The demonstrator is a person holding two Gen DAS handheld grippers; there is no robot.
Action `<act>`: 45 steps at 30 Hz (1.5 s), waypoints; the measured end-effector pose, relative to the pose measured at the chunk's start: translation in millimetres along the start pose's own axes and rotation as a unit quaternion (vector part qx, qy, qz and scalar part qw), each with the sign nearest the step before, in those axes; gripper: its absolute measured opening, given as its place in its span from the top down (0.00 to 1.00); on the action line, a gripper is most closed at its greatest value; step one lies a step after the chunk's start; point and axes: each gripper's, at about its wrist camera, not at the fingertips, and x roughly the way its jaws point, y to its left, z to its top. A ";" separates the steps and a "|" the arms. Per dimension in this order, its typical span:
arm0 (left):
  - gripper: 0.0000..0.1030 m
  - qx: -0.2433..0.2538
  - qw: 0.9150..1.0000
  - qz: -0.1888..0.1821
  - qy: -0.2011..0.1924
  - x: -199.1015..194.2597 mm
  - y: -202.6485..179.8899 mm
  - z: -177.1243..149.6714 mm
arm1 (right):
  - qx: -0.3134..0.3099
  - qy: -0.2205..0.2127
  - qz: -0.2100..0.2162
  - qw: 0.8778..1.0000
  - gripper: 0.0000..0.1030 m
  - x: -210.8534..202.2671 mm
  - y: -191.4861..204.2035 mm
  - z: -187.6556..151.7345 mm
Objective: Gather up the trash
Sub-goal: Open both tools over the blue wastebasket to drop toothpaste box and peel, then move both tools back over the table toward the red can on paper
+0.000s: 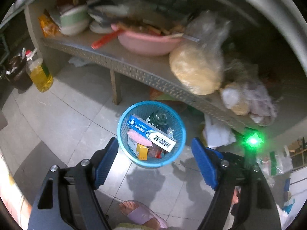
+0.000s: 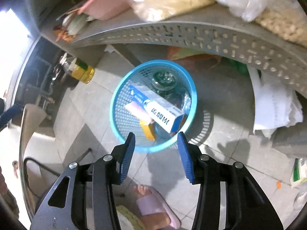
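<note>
A blue mesh wastebasket (image 1: pixel 124 134) stands on the tiled floor below a shelf; it also shows in the right wrist view (image 2: pixel 119 115). Inside lie a blue and white toothpaste box (image 1: pixel 151 133) (image 2: pixel 163 113), a small yellow box (image 1: pixel 142 152) (image 2: pixel 148 131), a pink item (image 1: pixel 139 137) and a dark glass bottle (image 1: pixel 158 117) (image 2: pixel 164 81). My left gripper (image 1: pixel 154 142) is open and empty, above the basket's near side. My right gripper (image 2: pixel 155 137) is open and empty, above the basket's near rim.
A perforated grey shelf (image 1: pixel 134 71) (image 2: pixel 172 32) overhangs the basket, holding a pink basin (image 1: pixel 147 42), bowls and plastic bags of food (image 1: pixel 197 72). A bottle of yellow oil (image 1: pixel 39 74) (image 2: pixel 83 71) stands on the floor at left. A foot in a pink slipper (image 1: pixel 142 213) (image 2: pixel 153 203) is below the grippers.
</note>
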 end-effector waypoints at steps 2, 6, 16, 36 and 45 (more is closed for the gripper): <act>0.22 -0.005 1.000 -0.002 -0.022 -31.5 1.3 -16.1 | -0.023 -0.004 0.002 1.000 0.47 -11.3 13.1 -5.4; 0.16 -0.031 0.996 0.008 -0.084 -94.5 13.2 -61.4 | -0.084 -0.025 0.010 0.996 0.36 -40.3 48.4 -12.1; 0.06 -0.155 0.966 0.108 -0.178 -203.8 59.1 -184.7 | -0.225 -0.078 0.060 0.969 0.22 -101.9 155.2 -19.2; 0.06 -0.340 0.874 0.225 -0.265 -301.1 165.0 -350.7 | -0.434 0.016 0.204 0.877 0.19 -101.3 382.9 -103.1; 0.06 -0.351 0.871 0.215 -0.267 -309.5 240.2 -344.2 | -0.598 0.020 0.244 0.763 0.19 -60.4 524.2 -143.0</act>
